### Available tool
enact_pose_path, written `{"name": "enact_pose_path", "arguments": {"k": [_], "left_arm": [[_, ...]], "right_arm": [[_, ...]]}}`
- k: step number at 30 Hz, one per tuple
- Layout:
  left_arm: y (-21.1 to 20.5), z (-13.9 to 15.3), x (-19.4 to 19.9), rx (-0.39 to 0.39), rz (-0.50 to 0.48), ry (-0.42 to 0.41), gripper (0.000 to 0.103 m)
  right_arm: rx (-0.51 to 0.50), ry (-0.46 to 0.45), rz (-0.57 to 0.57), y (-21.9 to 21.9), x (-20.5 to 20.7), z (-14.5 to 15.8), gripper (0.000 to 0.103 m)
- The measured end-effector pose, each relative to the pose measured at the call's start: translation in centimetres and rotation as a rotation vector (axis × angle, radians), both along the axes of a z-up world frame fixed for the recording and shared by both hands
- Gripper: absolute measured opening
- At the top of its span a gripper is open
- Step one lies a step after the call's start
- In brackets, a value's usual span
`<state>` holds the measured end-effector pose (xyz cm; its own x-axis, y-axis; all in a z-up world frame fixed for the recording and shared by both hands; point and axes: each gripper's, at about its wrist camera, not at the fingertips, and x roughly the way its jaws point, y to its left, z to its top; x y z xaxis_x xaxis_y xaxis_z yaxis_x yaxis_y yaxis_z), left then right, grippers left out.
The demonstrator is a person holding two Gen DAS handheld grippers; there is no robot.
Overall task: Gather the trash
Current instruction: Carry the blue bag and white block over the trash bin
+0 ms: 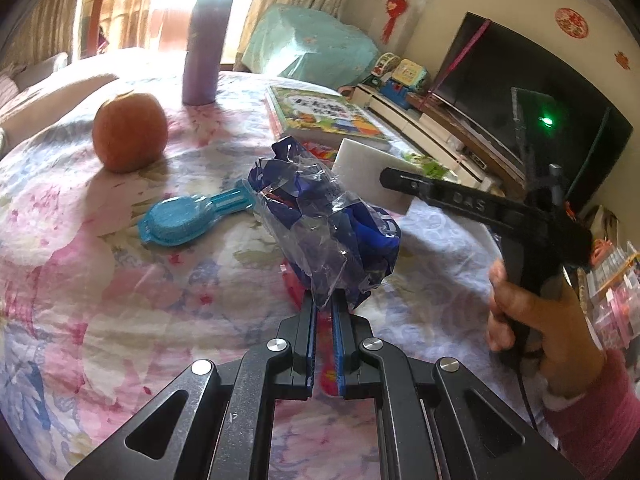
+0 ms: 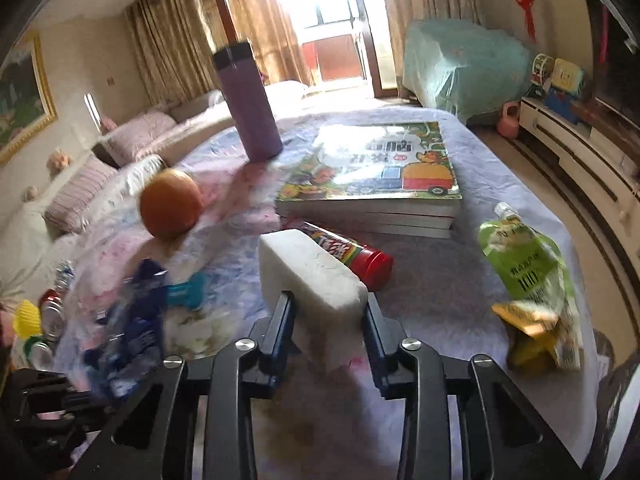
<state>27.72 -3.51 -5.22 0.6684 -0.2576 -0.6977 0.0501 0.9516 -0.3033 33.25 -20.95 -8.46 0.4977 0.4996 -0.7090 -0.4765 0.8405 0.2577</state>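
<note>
left wrist view shows my left tongs (image 1: 325,304) clamped on a crumpled blue and clear wrapper (image 1: 326,224), held just above the floral counter (image 1: 120,300). an orange (image 1: 130,136), a teal brush (image 1: 188,218) and a purple bottle (image 1: 206,48) sit beyond it. from the right wrist, my right tongs (image 2: 326,312) grip a white foam block (image 2: 310,268), pads pressed to both its sides. a green pouch (image 2: 524,256) and a red-capped tube (image 2: 352,252) lie nearby, beside stacked books (image 2: 380,184).
</note>
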Motion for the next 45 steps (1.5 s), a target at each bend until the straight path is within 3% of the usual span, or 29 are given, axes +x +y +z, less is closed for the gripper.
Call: {"name": "enact_pose_path", "arguments": {"k": [7,19,27,45], "left_arm": [[-2.7,0.4,-0.8,0.004,-0.072,-0.016,0.006],[-9.2,0.6,-1.3,0.029,-0.229,-0.020,0.006],[-13.9,1.2,-1.4,0.077,-0.326,-0.029,0.006],[-20.7,2.2,-0.5,0.126,-0.443,-0.057,0.006]], "right_arm": [[0.056,-0.014,-0.090,-3.5,-5.3,1.9,0.032],[0.072,-0.030,-0.338,-11.8,-12.3,3.0,0.032],[0.093,-0.032,-0.432,-16.2,-14.6,3.3,0.032],[0.107,-0.073,-0.561,-22.9,-17.0,4.8,0.032]]}}
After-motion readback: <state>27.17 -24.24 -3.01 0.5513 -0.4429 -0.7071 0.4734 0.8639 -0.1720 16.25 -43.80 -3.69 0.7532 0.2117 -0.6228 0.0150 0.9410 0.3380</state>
